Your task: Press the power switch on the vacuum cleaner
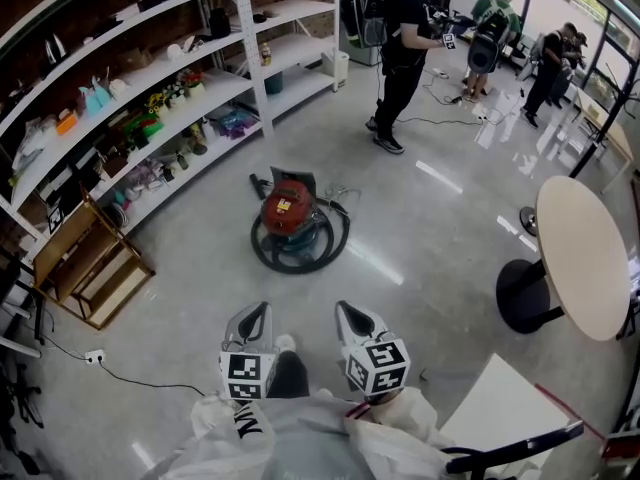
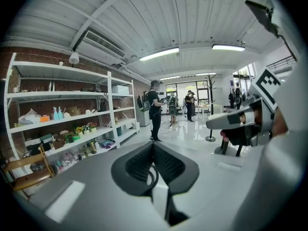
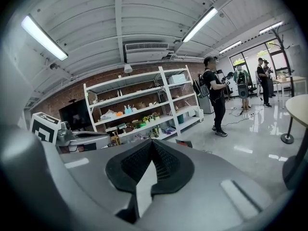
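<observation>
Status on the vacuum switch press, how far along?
Done: nothing visible. The vacuum sits on the floor, well ahead of both grippers; its switch can't be made out from here.
In hand: left gripper and right gripper are held near the body, fingers shut and empty.
Left: walk up, reach down, press the switch.

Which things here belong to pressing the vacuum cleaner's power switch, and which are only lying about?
For the job:
- vacuum cleaner, with its hose coiled round it
- left gripper and right gripper, both shut and empty

Lying about:
- shelves
- round table
- standing person
</observation>
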A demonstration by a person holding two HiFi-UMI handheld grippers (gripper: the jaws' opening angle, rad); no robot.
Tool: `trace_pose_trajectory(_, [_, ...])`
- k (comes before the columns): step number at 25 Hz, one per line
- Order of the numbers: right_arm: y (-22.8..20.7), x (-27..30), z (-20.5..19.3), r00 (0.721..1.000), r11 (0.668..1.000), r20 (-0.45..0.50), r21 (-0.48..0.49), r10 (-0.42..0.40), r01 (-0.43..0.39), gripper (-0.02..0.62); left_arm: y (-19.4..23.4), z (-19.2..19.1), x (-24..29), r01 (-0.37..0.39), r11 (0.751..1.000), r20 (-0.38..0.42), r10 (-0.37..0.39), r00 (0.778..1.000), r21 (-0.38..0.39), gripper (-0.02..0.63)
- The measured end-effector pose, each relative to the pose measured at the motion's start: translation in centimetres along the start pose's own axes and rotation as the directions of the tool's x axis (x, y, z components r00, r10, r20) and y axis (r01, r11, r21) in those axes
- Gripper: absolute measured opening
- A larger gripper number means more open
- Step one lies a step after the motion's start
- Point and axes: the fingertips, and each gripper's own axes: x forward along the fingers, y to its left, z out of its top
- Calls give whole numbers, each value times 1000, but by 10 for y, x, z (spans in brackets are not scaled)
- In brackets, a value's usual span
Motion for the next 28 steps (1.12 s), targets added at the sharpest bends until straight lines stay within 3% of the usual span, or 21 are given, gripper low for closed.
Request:
trace_pose_trajectory(8, [-4, 18, 2, 1000, 1000, -22, -15, 0, 0, 0, 8, 6, 19, 11, 1000, 17, -11, 1000, -8, 0])
trace_pose_trajectory(28, [-5, 104, 15, 995, 1000, -100, -24, 12, -15, 0, 77, 0, 79, -6, 998, -21, 5, 1000, -67, 0])
